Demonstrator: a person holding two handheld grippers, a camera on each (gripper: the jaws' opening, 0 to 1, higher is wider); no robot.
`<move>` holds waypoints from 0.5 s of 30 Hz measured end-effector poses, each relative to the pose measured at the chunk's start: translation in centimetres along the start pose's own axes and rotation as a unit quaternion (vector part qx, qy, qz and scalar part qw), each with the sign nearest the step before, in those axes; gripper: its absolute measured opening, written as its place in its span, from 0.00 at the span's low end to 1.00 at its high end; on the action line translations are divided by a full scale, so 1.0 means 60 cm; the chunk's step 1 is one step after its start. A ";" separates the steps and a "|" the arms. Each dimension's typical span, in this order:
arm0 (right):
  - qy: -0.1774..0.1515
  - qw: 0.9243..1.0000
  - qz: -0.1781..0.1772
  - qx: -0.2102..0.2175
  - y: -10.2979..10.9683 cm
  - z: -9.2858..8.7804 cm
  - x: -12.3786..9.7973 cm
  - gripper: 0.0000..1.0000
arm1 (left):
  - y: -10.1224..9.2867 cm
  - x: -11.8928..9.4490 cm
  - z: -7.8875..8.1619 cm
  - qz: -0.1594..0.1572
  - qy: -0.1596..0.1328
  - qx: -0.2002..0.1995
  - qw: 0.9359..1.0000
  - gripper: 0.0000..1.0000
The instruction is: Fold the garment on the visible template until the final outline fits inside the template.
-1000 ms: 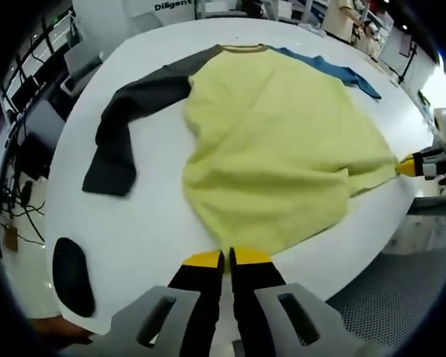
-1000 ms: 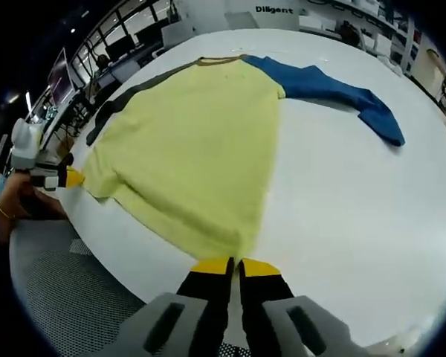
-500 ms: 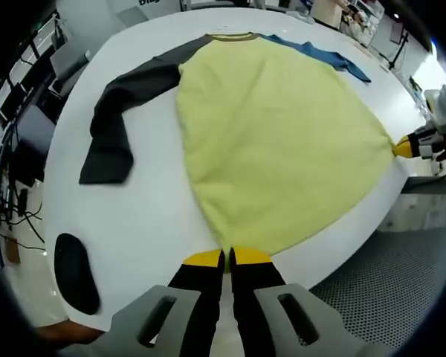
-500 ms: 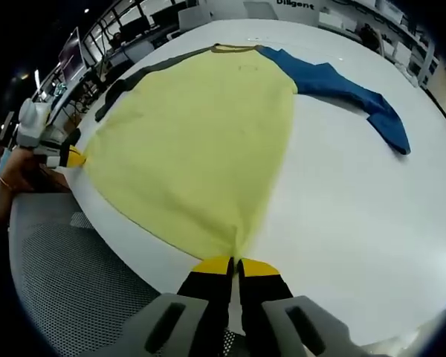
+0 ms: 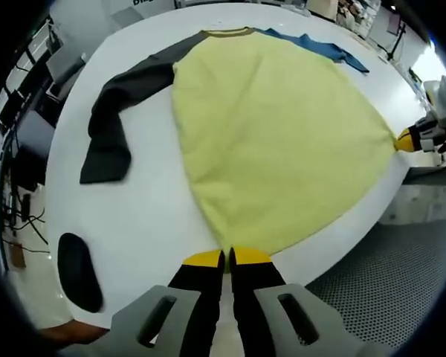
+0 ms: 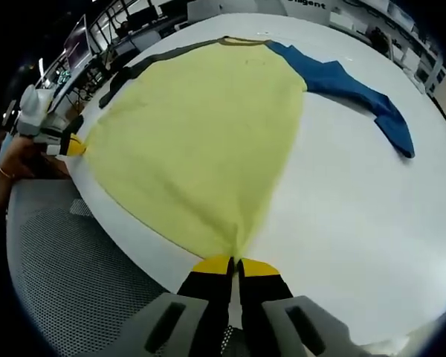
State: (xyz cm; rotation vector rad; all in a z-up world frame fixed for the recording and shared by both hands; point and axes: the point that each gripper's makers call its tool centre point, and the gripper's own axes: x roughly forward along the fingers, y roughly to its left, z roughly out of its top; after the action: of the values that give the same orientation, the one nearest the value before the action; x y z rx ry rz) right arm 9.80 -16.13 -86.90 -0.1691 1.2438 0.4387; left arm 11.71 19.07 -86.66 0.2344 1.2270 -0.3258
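A long-sleeved shirt (image 5: 275,134) lies spread flat on a white round tabletop (image 5: 145,216), its yellow body (image 6: 201,141) stretched smooth between the two hand-held grippers. In the left gripper view the olive collar (image 5: 227,32) sits at 12 o'clock, the dark grey sleeve (image 5: 115,111) runs out and bends down toward 9 o'clock, and the blue sleeve (image 5: 320,50) trails off toward 1 o'clock. The hem reaches down to 6 o'clock, where the left hand-held gripper (image 5: 224,258) has its yellow-tipped jaws pressed together on one hem corner. At 3 o'clock in the same view the right hand-held gripper (image 5: 410,140) pinches the opposite hem corner at the tabletop's edge, so the hem is pulled taut between the two.

In the right gripper view the right hand-held gripper (image 6: 229,265) at 6 o'clock has its jaws closed on its hem corner, the cloth drawn into a point just above the tips. The blue sleeve (image 6: 357,97) lies toward 2 o'clock, the collar (image 6: 245,41) at 12 o'clock, and the grey sleeve (image 6: 145,67) at 11 o'clock. The left hand-held gripper (image 6: 63,145) shows at 9 o'clock, gripping the far hem corner, with a person's hand (image 6: 18,167) behind it.

A black oval patch (image 5: 78,271) marks the tabletop at 8 o'clock in the left gripper view. Beneath the tabletop's edge lies a perforated grey floor (image 6: 67,275). No template outline can be made out under the shirt.
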 end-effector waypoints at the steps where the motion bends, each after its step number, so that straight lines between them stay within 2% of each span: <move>1: 0.000 1.000 0.000 0.000 0.000 0.000 0.000 0.00 | 0.000 0.000 0.000 0.000 -0.001 -0.001 1.000 0.03; 15: 0.006 1.000 -0.004 -0.007 -0.003 -0.005 0.003 0.00 | 0.002 0.000 -0.003 0.008 -0.008 -0.013 1.000 0.04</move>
State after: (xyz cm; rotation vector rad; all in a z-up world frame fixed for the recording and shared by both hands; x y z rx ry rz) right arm 9.65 -16.34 -87.22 -0.1893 1.2507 0.4396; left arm 11.56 19.23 -86.70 0.2182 1.2126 -0.2979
